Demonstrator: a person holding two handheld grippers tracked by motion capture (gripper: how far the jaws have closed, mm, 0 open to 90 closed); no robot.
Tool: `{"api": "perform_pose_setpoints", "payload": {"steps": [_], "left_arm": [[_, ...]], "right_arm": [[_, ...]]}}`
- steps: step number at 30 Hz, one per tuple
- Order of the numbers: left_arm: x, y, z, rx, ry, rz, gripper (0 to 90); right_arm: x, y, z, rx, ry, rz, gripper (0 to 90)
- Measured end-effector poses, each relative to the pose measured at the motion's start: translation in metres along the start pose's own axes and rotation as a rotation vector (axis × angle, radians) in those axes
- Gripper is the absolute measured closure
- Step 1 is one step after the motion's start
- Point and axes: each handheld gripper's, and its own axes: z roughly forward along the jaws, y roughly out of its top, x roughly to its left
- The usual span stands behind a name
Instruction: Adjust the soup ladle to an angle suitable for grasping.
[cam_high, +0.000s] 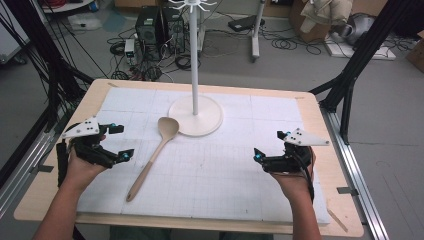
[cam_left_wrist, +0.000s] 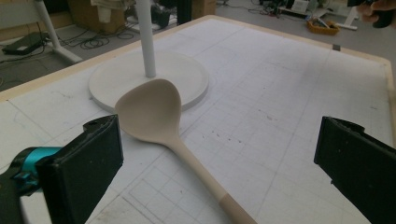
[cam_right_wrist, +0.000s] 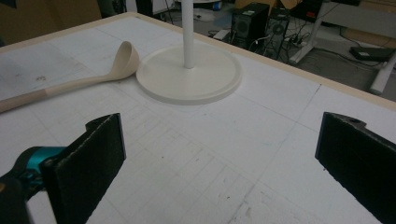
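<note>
**Two spread grippers flank a wooden ladle on the gridded table**

At the left of the high view, the person's left hand (cam_high: 80, 167) holds the black two-jaw left gripper (cam_high: 122, 141) with a grey three-cornered plate on top, low over the left side of the white gridded mat (cam_high: 220, 165) that covers the pale wood-edged table (cam_high: 30, 200). Its jaws stand wide apart with nothing between them; in the left gripper view the two black pads sit at the far edges of the frame with bare mat between.

Just to the right of that gripper lies the long pale beige wooden ladle (cam_high: 151, 157), flat on the mat. Its bowl points away from the person and lies just beside the rim of the round base, while its handle runs back towards the near left. In the left gripper view the bowl (cam_left_wrist: 150, 109) lies close ahead, open side up.

Near the middle far side stands the white round-based stand with an upright pole (cam_high: 195, 114), with short hooks at the top of the pole.

At the right, the right hand (cam_high: 296, 177) holds the black right gripper (cam_high: 269, 145), apart from the ladle. Its jaws are also spread wide, holding nothing.

Beyond the table, the grey floor (cam_high: 300, 70) carries black computer towers (cam_high: 160, 30) and loose cables.
</note>
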Motion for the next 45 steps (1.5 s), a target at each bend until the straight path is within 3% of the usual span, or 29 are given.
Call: {"api": "perform_pose_setpoints", "payload": {"steps": [1, 2, 7, 11, 13, 19, 23, 29, 31, 33, 34, 38, 39, 41, 43, 45], "left_arm": [[-0.001, -0.001, 0.009, 0.053, 0.005, 0.0, 1.7], [-0.001, -0.001, 0.009, 0.053, 0.005, 0.0, 1.7], [-0.005, -0.006, 0.033, 0.2, 0.013, 0.037, 1.7], [-0.005, -0.01, 0.042, 0.222, 0.009, 0.019, 1.7], [-0.005, -0.013, 0.048, 0.253, 0.009, 0.004, 1.7], [-0.007, -0.022, 0.069, 0.381, 0.015, 0.018, 1.7], [-0.008, -0.027, 0.078, 0.437, 0.012, 0.008, 1.7], [-0.008, -0.03, 0.084, 0.482, 0.049, -0.004, 4.7], [-0.008, -0.032, 0.084, 0.507, 0.026, -0.009, 8.7], [-0.006, -0.033, 0.084, 0.521, -0.038, -0.025, 24.5], [-0.006, -0.034, 0.084, 0.519, -0.046, -0.022, 28.7], [-0.007, -0.033, 0.084, 0.531, -0.032, -0.01, 29.3], [-0.008, -0.032, 0.084, 0.532, -0.025, -0.003, 33.1], [-0.009, -0.032, 0.085, 0.535, 0.002, -0.002, 34.4], [-0.012, -0.032, 0.085, 0.534, 0.044, -0.009, 41.4], [-0.013, -0.031, 0.086, 0.544, 0.052, -0.003, 43.1]], "right_arm": [[0.0, 0.0, 0.001, -0.001, 0.002, 0.001, 0.4], [0.0, 0.0, 0.001, -0.001, 0.002, 0.001, 0.4], [-0.003, -0.003, 0.002, 0.006, 0.006, 0.002, 0.4], [-0.004, -0.005, 0.003, 0.008, 0.006, 0.007, 0.4], [-0.006, -0.007, 0.003, 0.009, 0.006, 0.008, 0.4], [-0.007, -0.011, 0.006, 0.019, 0.008, 0.018, 0.4], [-0.007, -0.011, 0.007, 0.022, 0.01, 0.015, 0.4], [-0.006, -0.011, 0.007, 0.027, 0.01, 0.006, 0.4], [-0.006, -0.011, 0.007, 0.028, 0.01, 0.007, 0.4], [-0.007, -0.011, 0.006, 0.023, 0.009, 0.006, 0.4], [-0.007, -0.011, 0.006, 0.022, 0.009, 0.005, 0.4], [-0.007, -0.01, 0.004, 0.022, 0.008, 0.006, 0.4], [-0.007, -0.01, 0.004, 0.024, 0.007, 0.006, 0.4], [-0.007, -0.011, 0.004, 0.025, 0.007, 0.007, 0.4], [-0.007, -0.011, 0.004, 0.025, 0.005, 0.007, 0.4], [-0.007, -0.011, 0.004, 0.023, 0.004, 0.013, 0.4]]}}
